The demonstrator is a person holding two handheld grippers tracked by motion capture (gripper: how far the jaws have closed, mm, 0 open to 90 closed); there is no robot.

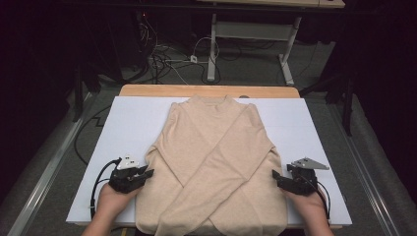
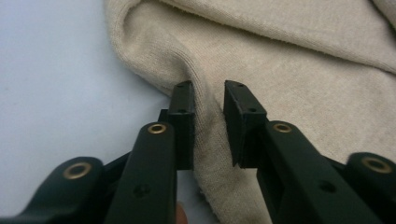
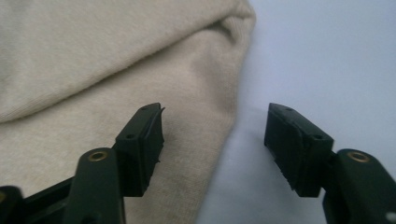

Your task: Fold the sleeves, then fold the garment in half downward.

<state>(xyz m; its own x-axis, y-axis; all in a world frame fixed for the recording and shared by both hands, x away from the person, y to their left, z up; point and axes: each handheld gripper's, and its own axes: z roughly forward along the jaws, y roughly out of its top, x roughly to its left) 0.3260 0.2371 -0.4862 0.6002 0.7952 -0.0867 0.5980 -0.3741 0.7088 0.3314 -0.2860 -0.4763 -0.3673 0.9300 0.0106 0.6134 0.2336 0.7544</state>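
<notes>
Sweater [image 1: 211, 167]: flat on the white bench [image 1: 133, 123], sleeves crossed.
Left gripper [image 2: 208, 100]: jaws narrowly apart, a ridge of the sweater's edge between them; cannot tell if pinched.
Right gripper [image 3: 215, 123]: jaws wide, straddling the sweater's side edge.

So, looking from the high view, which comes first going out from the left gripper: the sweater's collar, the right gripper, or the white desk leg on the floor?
1. Right gripper: across the sweater, at its other side edge.
2. Collar: at the sweater's far end.
3. White desk leg: on the floor beyond the table.

The left gripper sits at the sweater's near left edge.
</notes>
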